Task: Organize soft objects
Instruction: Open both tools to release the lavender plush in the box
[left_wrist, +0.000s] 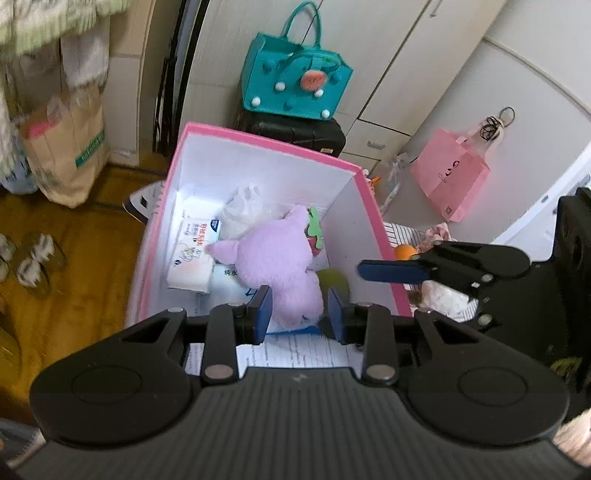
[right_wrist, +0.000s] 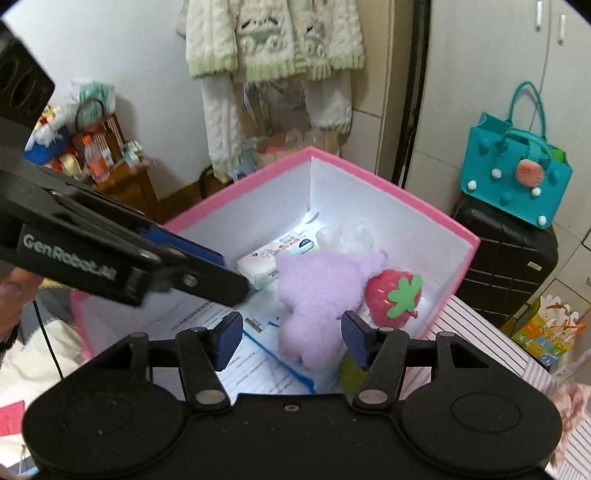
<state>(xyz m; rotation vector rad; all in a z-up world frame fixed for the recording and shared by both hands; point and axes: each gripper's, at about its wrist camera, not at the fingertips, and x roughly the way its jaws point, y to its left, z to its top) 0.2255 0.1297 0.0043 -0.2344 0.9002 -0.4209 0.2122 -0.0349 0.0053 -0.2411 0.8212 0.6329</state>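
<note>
A pink box (left_wrist: 373, 210) (right_wrist: 417, 192) with white inner walls holds a purple plush toy (left_wrist: 277, 266) (right_wrist: 317, 295). A red strawberry plush (right_wrist: 393, 299) (left_wrist: 316, 236) lies against it, beside a tissue pack (left_wrist: 192, 258) (right_wrist: 273, 258) and a clear plastic bag (left_wrist: 243, 210). My left gripper (left_wrist: 300, 315) (right_wrist: 236, 284) hovers above the box with its jaws drawn close and nothing held. The plush shows below, between its pads. My right gripper (right_wrist: 291, 341) stands open above the plush without touching it. One of its blue fingers (left_wrist: 388, 271) reaches over the box's right wall.
A teal felt bag (left_wrist: 295, 74) (right_wrist: 513, 173) sits on a black suitcase (right_wrist: 506, 258) behind the box. A pink paper bag (left_wrist: 450, 181) hangs at the right. A brown paper sack (left_wrist: 70, 155) and slippers (left_wrist: 33, 266) are on the wooden floor. Striped cloth (right_wrist: 487, 343) lies right of the box.
</note>
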